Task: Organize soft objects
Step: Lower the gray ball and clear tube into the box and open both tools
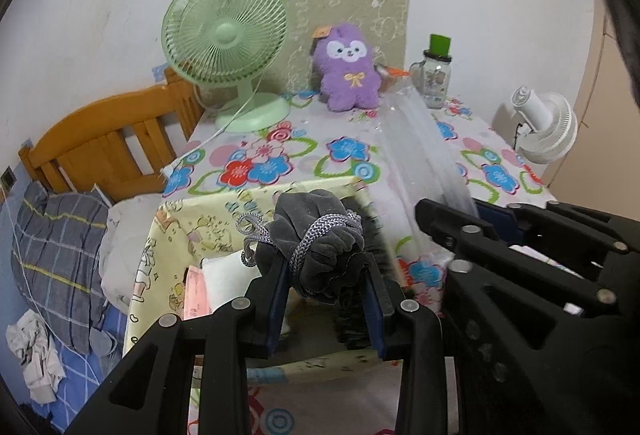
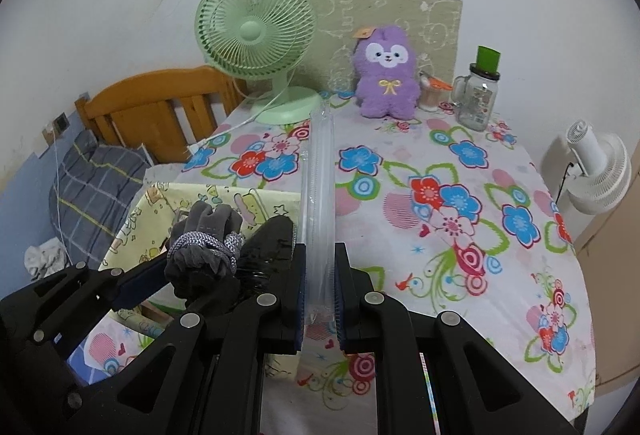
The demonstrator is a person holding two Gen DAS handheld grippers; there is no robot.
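A grey velvet drawstring pouch, bound with a grey cord, sits between the fingers of my left gripper, which is shut on it. It hangs over a yellow cartoon-print fabric box at the table's left edge. My right gripper is shut on the end of a long folded clear plastic bag that points toward the back of the table. The right wrist view shows the pouch and left gripper just to the left. A purple plush toy sits upright at the back against the wall.
A flowered cloth covers the table. A green desk fan and a glass jar with a green lid stand at the back. A white fan is off the right edge. A wooden bed headboard and plaid pillow lie left.
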